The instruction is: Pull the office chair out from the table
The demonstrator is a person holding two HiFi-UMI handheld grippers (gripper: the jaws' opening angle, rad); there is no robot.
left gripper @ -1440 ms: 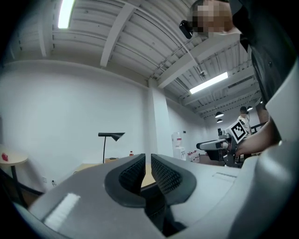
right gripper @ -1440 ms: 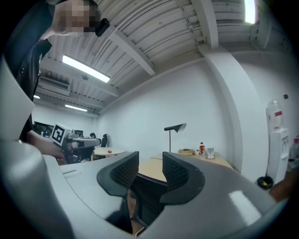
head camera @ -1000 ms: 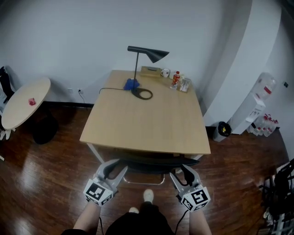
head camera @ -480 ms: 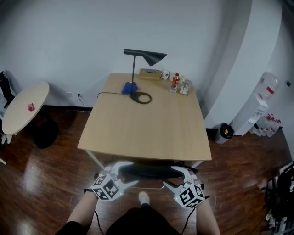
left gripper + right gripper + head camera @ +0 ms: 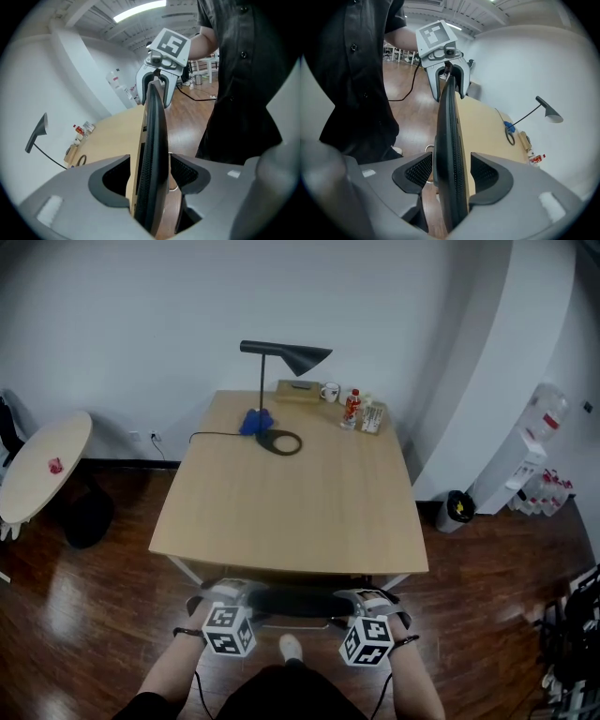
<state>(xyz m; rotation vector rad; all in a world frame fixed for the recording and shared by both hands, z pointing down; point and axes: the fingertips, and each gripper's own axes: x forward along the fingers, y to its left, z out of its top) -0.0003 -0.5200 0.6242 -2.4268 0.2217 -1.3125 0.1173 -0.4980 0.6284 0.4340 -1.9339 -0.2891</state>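
Note:
The black office chair's backrest [image 5: 295, 602] shows as a dark strip tucked under the near edge of the wooden table [image 5: 291, 493]. My left gripper [image 5: 225, 594] sits over the backrest's left end and my right gripper [image 5: 368, 598] over its right end. In the left gripper view the mesh backrest [image 5: 154, 117] runs edge-on between the jaws of the left gripper [image 5: 151, 164], which stand wide with gaps beside the pads. In the right gripper view the backrest [image 5: 449, 122] likewise passes between the jaws of the right gripper [image 5: 451, 171], which are closing but not pressing on it.
A black desk lamp [image 5: 281, 357], a mug [image 5: 329, 391] and a bottle [image 5: 352, 404] stand at the table's far end. A round side table [image 5: 47, 465] is at the left. A water dispenser [image 5: 525, 460] and a bin [image 5: 457, 507] stand at the right. My shoe [image 5: 291, 645] is behind the chair.
Both grippers have come down and rolled, so their jaws now straddle the top edge of the chair's backrest. The marker cubes have swung toward me.

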